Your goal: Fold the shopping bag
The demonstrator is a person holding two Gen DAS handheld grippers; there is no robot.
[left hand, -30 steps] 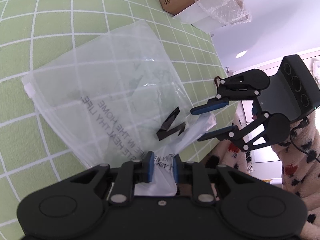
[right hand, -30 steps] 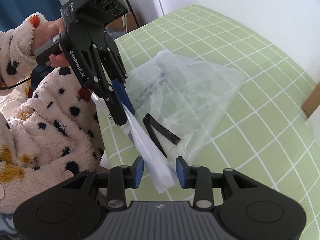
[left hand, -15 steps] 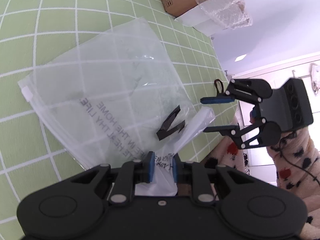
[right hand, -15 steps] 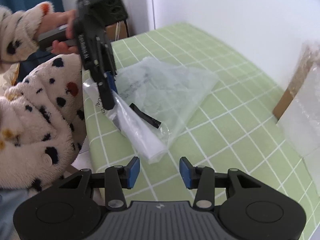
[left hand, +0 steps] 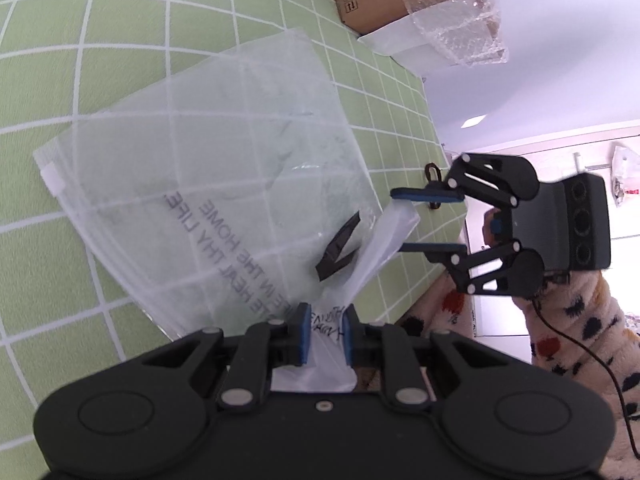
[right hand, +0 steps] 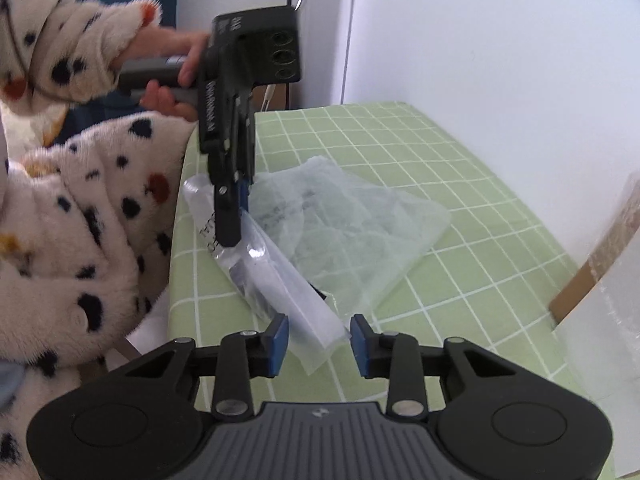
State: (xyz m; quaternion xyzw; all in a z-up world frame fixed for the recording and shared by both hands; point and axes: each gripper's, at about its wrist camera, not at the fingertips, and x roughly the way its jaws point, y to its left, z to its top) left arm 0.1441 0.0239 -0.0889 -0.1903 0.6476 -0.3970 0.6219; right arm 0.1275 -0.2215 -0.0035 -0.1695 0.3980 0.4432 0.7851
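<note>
A translucent white shopping bag with black print and a black strap lies flat on the green checked tablecloth. Its near edge is gathered and lifted. My left gripper is shut on that gathered edge, close to the table's near side. From there a twisted strip of bag runs to a free corner. My right gripper straddles this corner, jaws closing, pads not touching the plastic. In the right wrist view the same corner lies between the right gripper fingers, and the left gripper hangs over the bag.
A cardboard box wrapped in bubble plastic stands at the table's far corner by the white wall, also at the right wrist view's edge. A person's spotted fleece sleeve is beside the table's near edge.
The right gripper rolled, drew back from the bag with wider jaws, then came in again around the bag's free corner with narrower jaws. The left gripper kept its hold and place.
</note>
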